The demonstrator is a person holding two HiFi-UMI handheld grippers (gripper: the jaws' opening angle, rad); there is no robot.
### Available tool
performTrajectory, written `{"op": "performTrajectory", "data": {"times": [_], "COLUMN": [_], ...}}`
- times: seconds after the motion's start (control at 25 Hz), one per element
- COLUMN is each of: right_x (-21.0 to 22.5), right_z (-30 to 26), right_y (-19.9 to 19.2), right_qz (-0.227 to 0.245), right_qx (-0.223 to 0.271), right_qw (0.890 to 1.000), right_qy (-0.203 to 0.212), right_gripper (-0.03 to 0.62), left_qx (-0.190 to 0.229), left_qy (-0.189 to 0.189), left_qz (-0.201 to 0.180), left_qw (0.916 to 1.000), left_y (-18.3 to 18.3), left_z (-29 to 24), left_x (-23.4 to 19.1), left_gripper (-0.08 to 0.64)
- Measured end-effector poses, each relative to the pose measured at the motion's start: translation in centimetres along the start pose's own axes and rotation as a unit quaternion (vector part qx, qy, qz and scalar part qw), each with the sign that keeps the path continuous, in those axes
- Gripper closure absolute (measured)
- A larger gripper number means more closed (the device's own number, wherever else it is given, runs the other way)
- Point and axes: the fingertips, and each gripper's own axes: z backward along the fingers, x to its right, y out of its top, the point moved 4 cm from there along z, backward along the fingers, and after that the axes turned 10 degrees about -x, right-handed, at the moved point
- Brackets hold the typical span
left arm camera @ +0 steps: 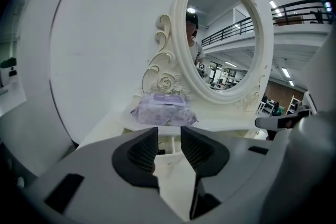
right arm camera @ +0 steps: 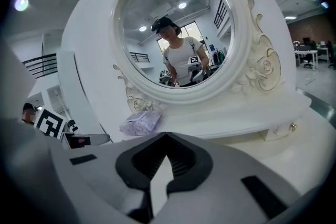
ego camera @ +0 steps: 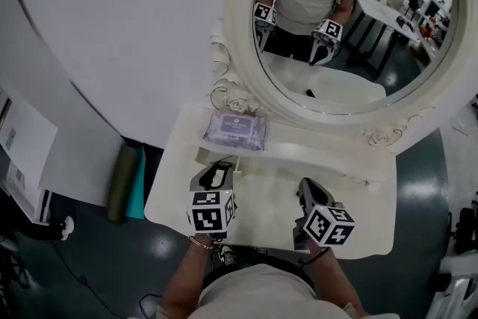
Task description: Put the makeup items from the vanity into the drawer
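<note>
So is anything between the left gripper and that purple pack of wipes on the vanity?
Nothing visible is. The left gripper has its jaws apart and empty, and the pack of wipes lies straight ahead on the raised shelf under the mirror, with only bare tabletop between.

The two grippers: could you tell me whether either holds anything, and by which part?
Nothing is held. The left gripper has its jaws apart with nothing between them; the right gripper has its jaws shut together, empty.
</note>
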Motion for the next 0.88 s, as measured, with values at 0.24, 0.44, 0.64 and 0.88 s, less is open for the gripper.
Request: {"op": "performTrajectory", "data": {"times": [0.24, 0.44, 0.64, 0.88], "right_x": [-0.2, -1.1, -1.9, -2.7], "right_z": [2.2, 3.3, 4.6, 5.7], "right_y": [-1.7, -3.0, -4.9, -6.8], "right_qz": [-0.012, -0.019, -0.032, -0.044], "right_qx": [0.011, 0.021, 0.023, 0.020], "right_qw": [1.000, 0.999, 0.998, 0.997], "right_qy": [-0.017, -0.026, -0.045, -0.064], "right_gripper": [0.575, 0.574, 0.575, 0.575], "left_qx": [0.037, 0.048, 0.052, 0.043], "left_qy": [-0.004, -0.012, -0.038, -0.065], "left_qz": [-0.003, -0.010, -0.031, -0.045], "left_qw": [0.9993, 0.9987, 0.9975, 0.9959], "left_y": [-0.9, -1.7, -2.5, -3.7], "left_z": [2.2, 3.2, 3.9, 4.3], "left_x": [0.4, 0.4, 1.2, 1.5], "left_gripper": [0.497, 0.548, 0.549, 0.549]}}
